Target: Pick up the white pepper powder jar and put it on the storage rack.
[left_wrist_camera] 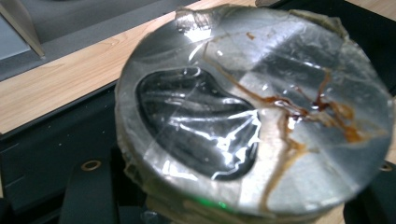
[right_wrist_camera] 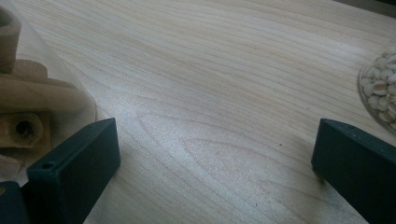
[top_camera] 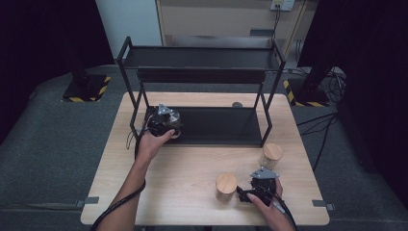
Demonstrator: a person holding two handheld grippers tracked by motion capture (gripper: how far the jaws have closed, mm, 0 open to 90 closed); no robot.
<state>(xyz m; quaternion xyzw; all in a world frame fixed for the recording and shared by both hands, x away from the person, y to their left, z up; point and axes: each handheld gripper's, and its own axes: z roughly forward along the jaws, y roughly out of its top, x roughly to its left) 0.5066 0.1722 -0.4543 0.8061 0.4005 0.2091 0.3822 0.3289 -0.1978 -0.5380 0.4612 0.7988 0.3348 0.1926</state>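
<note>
At the left of the high view, the left gripper (top_camera: 169,126) reaches over the front edge of the black metal two-tier rack (top_camera: 207,126) and carries a clear glass jar with a flat round base (top_camera: 174,121) toward the rack's lower shelf. Its jaws are clamped on the jar as tightly as they go, so the jar rides tipped on its side with its base turned back at the hand; that grip probably suits sliding it in under the upper shelf. In the left gripper view the jar's base (left_wrist_camera: 254,109) sits right in front of the lens, hanging over the dark shelf (left_wrist_camera: 42,154) with the pale wooden table (left_wrist_camera: 56,88) behind. The glass is thick and shiny, with a dark kidney-shaped hollow on one side and thin brown streaks running across the other half; what is inside I cannot make out.

Further right, a second jar with a round wooden lid (top_camera: 226,186) stands on the table just beside the right gripper (top_camera: 250,192), and a third lidded jar (top_camera: 272,155) stands beyond it, near the rack's right leg. The right gripper rests low on the tabletop, jaws spread wide with nothing between them, seemingly parked between the two jars while the left hand works. Its own view shows bare wood grain (right_wrist_camera: 224,93) between the pads, tan rolled pieces inside one jar (right_wrist_camera: 23,107) at the left edge and pale nuts inside the other (right_wrist_camera: 380,91) at the right.
</note>
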